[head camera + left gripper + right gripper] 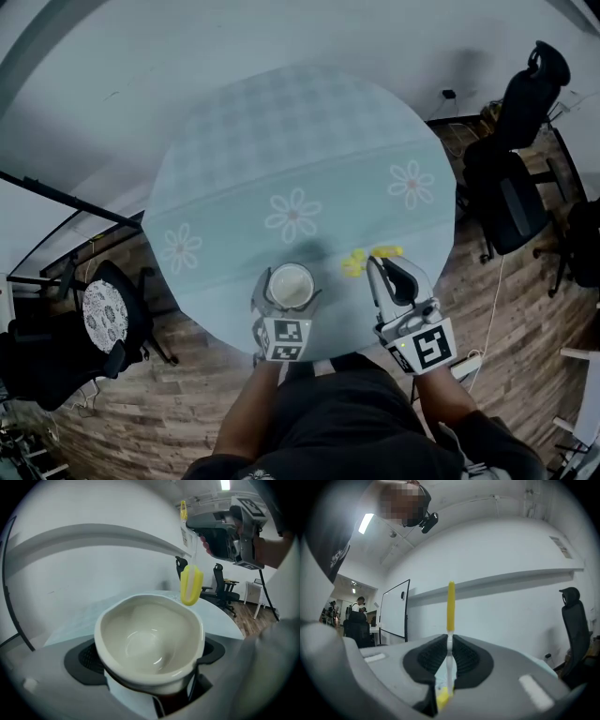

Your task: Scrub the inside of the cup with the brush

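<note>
- A black chair (103,323) stands left of the round, daisy-printed table (281,131).
- The left gripper (285,307) is clamped around the white cup (291,284), whose glossy bowl faces up.
- The brush (356,262) hangs just right of the cup's rim, outside it.
- The right gripper (394,277) pinches the brush's handle.
- Black office chairs (511,187) stand at the right.

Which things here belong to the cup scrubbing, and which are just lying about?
Job: cup, held in left claw; yellow brush, held in right claw.
Lying about: flowered table, office chairs, whiteboard.
</note>
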{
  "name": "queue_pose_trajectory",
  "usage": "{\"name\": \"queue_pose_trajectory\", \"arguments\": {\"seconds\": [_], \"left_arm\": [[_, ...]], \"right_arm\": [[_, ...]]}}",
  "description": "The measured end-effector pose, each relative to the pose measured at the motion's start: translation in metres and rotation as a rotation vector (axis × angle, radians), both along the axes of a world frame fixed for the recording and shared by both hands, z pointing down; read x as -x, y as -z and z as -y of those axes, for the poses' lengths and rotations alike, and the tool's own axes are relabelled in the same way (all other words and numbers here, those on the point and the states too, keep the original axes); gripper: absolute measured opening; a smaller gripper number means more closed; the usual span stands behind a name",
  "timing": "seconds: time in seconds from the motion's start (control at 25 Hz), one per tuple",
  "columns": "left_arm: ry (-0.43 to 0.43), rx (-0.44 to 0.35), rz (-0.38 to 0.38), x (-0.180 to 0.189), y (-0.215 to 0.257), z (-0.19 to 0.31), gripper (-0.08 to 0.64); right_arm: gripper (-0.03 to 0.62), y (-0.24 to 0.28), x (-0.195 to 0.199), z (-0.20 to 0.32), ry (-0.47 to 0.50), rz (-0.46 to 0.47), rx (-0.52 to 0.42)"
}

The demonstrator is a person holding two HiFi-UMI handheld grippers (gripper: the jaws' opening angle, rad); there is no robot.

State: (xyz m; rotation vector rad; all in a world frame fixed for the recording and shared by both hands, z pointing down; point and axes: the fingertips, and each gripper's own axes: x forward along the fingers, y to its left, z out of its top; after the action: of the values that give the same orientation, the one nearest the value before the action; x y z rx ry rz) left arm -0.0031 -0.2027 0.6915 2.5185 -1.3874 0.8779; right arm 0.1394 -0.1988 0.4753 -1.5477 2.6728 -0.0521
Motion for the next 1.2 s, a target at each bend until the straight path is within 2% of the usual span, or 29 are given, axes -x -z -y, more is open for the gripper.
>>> {"name": "queue_pose_trajectory", "arguments": {"seconds": [0.32,0.56,0.76,0.92,1.2], "left_arm": [[-0.036,-0.111,-0.05,0.017,0.073,0.012,0.561],[-0.069,-0.208,-0.027,0.02,0.126,0.018,0.561],[-0.078,-0.226,-0.04,0.023,0.149,0.023,0.561],[-0.076,-0.23,-0.05,0.023,0.156,0.017,0.561],[-0.103,-0.229,-0.046,0.023,0.157,0.005,0.561]], "right_arm": [[0.035,0.067,0.03,-0.014,0.014,-0.006,-0.111],[0.035,0.149,0.06,-0.046,0.082,0.009,-0.261],[0.035,0.193,0.092,-0.072,0.151,0.019,-0.356],[0.035,0.204,0.115,-0.09,0.219,0.035,-0.372],[0.035,0.192,0.143,-0.102,0.3,0.05,-0.325]]}}
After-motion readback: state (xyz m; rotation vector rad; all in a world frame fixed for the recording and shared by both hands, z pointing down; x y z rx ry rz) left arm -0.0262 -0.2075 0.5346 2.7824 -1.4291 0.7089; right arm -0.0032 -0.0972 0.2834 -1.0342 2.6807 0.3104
